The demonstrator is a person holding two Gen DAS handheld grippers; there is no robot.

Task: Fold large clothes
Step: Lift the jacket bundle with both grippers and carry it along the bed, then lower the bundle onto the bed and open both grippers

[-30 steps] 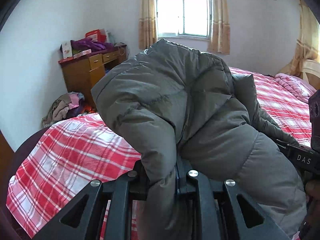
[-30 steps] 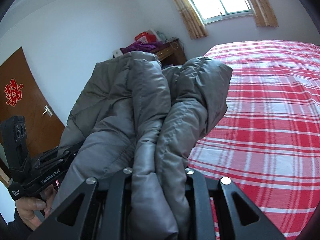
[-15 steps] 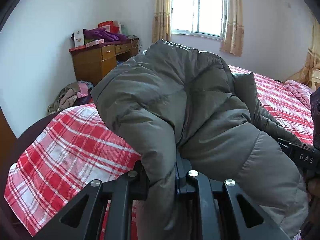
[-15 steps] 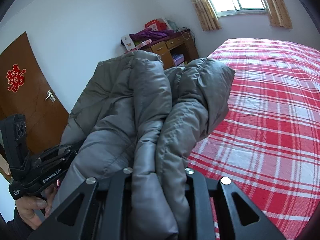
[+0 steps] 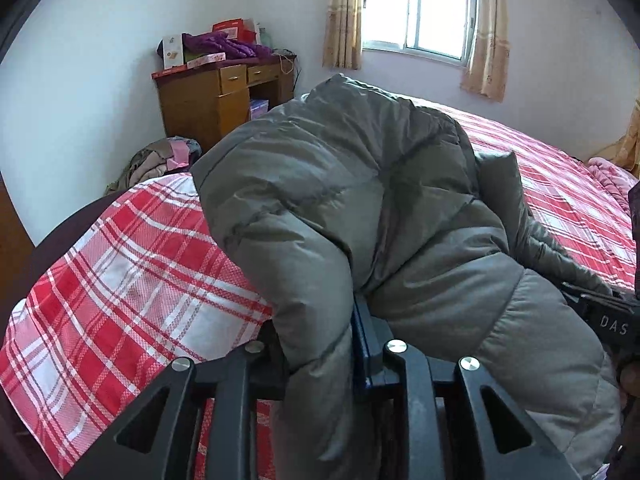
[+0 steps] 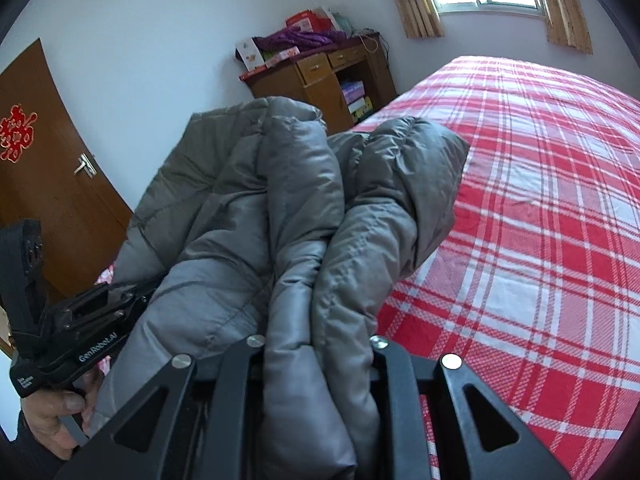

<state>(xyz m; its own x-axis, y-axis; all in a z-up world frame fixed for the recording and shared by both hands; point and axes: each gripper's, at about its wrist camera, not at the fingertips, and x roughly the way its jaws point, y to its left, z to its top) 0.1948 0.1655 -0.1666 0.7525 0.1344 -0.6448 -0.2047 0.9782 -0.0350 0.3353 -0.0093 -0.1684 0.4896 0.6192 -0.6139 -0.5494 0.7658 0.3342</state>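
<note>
Left wrist: grey puffer jacket (image 5: 360, 208) bunched, quilted.

Black claw (image 6: 318, 350) frames carry silver screws and white lettering.

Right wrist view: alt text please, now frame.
Right gripper clamps a bunched fold of the grey quilted puffer jacket above the red-and-white plaid bed. Left gripper at lower left, in a hand.

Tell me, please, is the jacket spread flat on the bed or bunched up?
Bunched up: the jacket hangs in thick folds from both grippers, above the bed, not flat.
</note>
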